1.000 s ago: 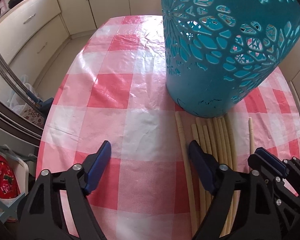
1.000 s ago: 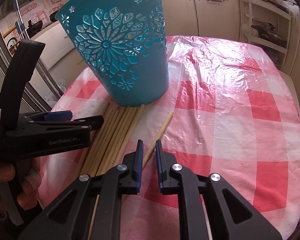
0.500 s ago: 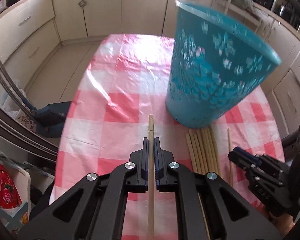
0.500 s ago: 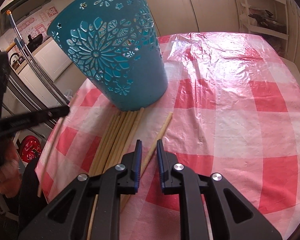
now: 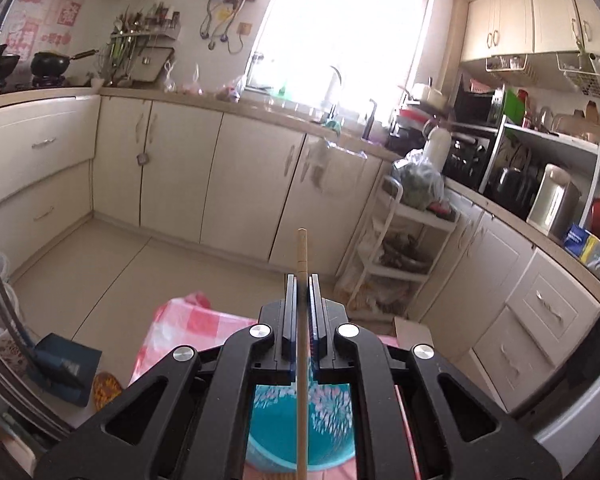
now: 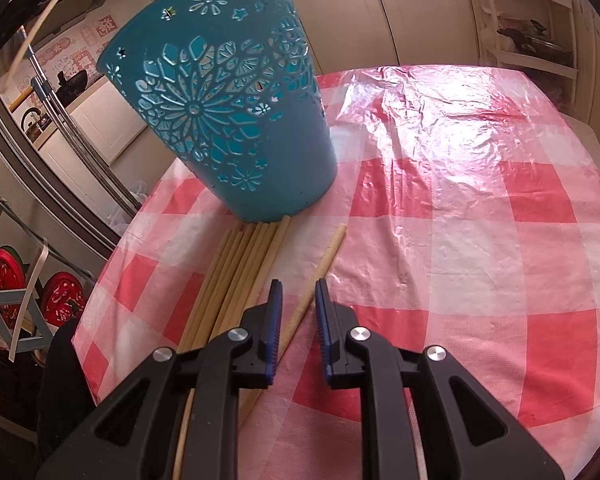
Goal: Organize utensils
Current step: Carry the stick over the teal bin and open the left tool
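My left gripper (image 5: 302, 280) is shut on a pale wooden chopstick (image 5: 302, 248), which runs straight between the pads and sticks out past the tips. It is held high over the teal cut-out basket (image 5: 332, 408), whose inside shows far below through the gripper frame. In the right wrist view the basket (image 6: 228, 120) stands on the red-and-white checked tablecloth (image 6: 460, 200). A bundle of several chopsticks (image 6: 240, 264) lies against its base. A single chopstick (image 6: 328, 252) lies apart to the right of the bundle. My right gripper (image 6: 298, 286) hovers over its near end, narrowly open, pads not touching it.
Cream kitchen cabinets line the walls, with a white tiered trolley (image 5: 400, 240) at the right. A blue dustpan (image 5: 60, 364) lies on the floor left of the table. The table's left edge (image 6: 112, 248) runs close beside the chopstick bundle.
The left gripper shut on one chopstick from the table and lifted it high above the basket, tilting up toward the room. The right gripper stayed put, its jaws a little wider.
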### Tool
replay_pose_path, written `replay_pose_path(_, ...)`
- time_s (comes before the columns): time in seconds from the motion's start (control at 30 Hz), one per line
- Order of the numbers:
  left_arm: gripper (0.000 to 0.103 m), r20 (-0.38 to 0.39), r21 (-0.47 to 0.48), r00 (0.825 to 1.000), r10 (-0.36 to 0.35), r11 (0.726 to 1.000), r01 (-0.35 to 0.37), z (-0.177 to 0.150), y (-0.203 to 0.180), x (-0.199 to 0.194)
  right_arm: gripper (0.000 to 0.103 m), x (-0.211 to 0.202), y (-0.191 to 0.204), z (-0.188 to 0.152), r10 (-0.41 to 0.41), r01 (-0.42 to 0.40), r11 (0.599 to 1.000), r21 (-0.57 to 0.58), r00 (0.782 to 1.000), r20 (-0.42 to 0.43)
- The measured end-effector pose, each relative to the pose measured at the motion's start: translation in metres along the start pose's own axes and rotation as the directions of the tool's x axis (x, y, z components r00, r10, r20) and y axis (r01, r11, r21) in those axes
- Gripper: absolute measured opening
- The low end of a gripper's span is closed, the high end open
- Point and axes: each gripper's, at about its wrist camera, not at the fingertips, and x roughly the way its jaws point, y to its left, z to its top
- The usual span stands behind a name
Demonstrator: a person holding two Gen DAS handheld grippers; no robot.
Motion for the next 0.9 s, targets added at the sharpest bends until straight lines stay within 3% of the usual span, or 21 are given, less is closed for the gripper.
replay_pose_path(0.13, 0.005, 0.08, -0.002, 0.993, 0.086, 0.996, -0.086, 0.001, -0.022, 0.03, 0.022, -0.003, -0.004, 0.0, 0.019, -0.019, 1.0, 0.014, 1.0, 0.004)
replay_pose_path(0.27, 0.005, 0.073, 0.038, 0.987, 0.144, 0.988, -0.147, -0.02, -0.039, 0.051, 0.026, -0.003, -0.002, 0.0, 0.025, -0.025, 1.0, 0.004, 1.0, 0.002)
replay_pose_path(0.47, 0.005, -0.047, 0.133, 0.98, 0.191, 0.974, -0.183, -0.06, -0.041, 0.074, 0.028, -0.002, 0.001, 0.0, 0.023, -0.023, 1.0, -0.002, 1.0, 0.002)
replay_pose_path(0.67, 0.007, -0.17, 0.203, 0.957, 0.233, 0.959, -0.197, -0.09, -0.03, 0.083, 0.028, -0.002, 0.002, 0.0, 0.019, -0.019, 1.0, -0.009, 1.0, 0.002)
replay_pose_path(0.73, 0.019, -0.203, 0.21, 0.949, 0.239, 0.958, -0.196, -0.095, -0.022, 0.08, 0.028, -0.002, 0.002, 0.0, 0.018, -0.018, 1.0, -0.009, 1.0, 0.002)
replay_pose_path(0.8, 0.048, -0.192, 0.208, 0.947, 0.257, 0.954, -0.217, -0.095, -0.014, 0.068, 0.029, -0.003, 0.002, 0.0, 0.017, -0.017, 1.0, -0.012, 1.0, 0.003)
replay_pose_path(0.9, 0.063, -0.138, 0.186, 0.956, 0.26, 0.955, -0.233, -0.091, -0.001, 0.035, 0.035, -0.003, 0.004, 0.0, 0.003, -0.003, 1.0, -0.025, 1.0, 0.003)
